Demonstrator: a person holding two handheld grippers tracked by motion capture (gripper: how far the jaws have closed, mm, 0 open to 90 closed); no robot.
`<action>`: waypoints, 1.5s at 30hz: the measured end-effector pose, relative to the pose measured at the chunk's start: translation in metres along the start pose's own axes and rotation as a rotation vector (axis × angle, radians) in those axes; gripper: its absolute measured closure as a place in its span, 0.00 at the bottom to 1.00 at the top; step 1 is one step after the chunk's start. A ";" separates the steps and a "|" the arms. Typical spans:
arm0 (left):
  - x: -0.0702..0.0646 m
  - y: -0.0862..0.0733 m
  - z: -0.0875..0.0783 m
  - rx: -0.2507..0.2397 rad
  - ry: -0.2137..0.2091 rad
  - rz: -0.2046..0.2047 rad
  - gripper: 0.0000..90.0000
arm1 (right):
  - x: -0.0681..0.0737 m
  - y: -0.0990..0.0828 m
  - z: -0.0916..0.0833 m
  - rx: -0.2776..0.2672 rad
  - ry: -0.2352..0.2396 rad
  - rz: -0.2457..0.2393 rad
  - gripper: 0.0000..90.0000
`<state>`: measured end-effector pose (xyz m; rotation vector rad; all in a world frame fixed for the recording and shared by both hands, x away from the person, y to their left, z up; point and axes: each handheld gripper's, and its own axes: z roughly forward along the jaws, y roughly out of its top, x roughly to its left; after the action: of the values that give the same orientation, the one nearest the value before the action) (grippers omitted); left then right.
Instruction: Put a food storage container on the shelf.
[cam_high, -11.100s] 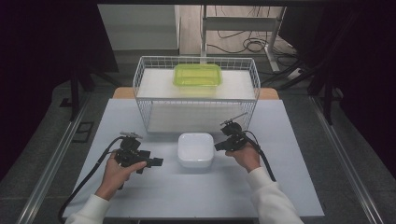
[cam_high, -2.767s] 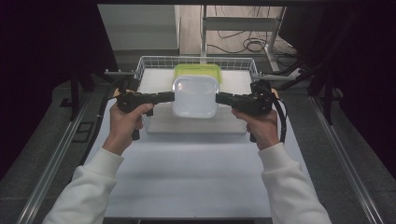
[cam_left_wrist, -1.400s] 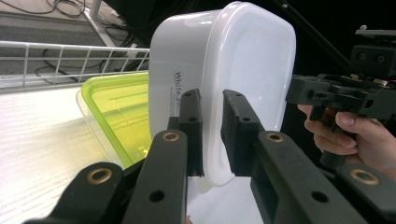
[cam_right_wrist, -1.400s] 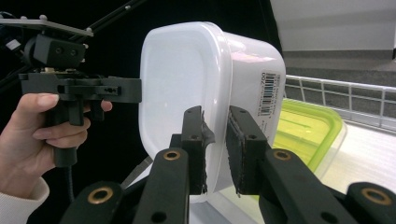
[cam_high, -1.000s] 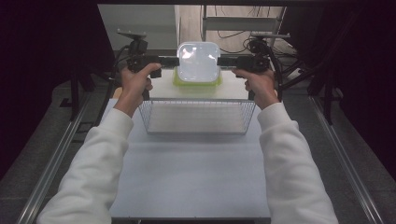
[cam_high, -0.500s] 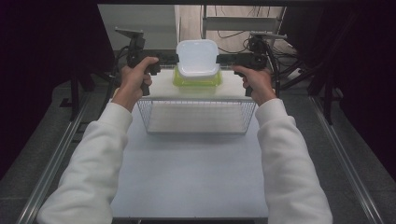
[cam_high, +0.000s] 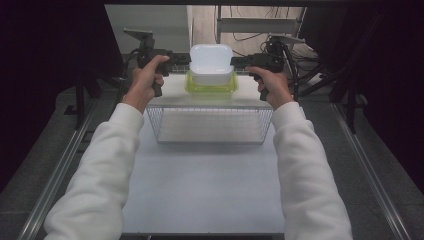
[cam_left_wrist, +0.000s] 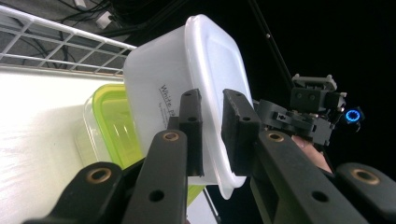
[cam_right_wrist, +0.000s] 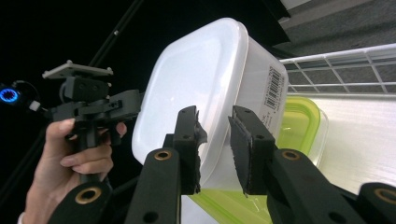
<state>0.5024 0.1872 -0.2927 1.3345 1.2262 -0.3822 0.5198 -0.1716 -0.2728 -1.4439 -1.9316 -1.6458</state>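
Wire basket (cam_high: 210, 125): two stacked containers (cam_high: 211, 62)

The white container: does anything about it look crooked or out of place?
The white container sits on the green-lidded container in the wire basket, and both gripper views seem to show it slightly tilted, not flat. The left gripper and the right gripper have its rim between their jaws. No damage visible.

**Count of the things on the table**

There are two food containers: one white container (cam_high: 211, 62) and one green-lidded container (cam_high: 211, 86) under it. There is one wire basket (cam_high: 210, 120) on one white table (cam_high: 200, 190). Two grippers are there, the left gripper (cam_high: 186, 59) and the right gripper (cam_high: 235, 61), each in one hand.
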 end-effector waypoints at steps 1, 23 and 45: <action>0.001 0.000 0.001 -0.001 -0.003 -0.006 0.87 | -0.001 0.000 0.000 -0.002 0.001 0.005 0.79; -0.012 -0.002 -0.017 -0.081 0.059 0.129 0.60 | 0.007 -0.001 -0.012 -0.088 -0.037 -0.069 0.55; -0.030 -0.070 -0.062 -0.002 0.192 0.451 0.29 | 0.025 -0.051 -0.053 -0.007 -0.118 -0.360 0.35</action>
<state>0.4069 0.2087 -0.2900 1.6241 1.0372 0.0688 0.4466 -0.1980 -0.2693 -1.2768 -2.3669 -1.7434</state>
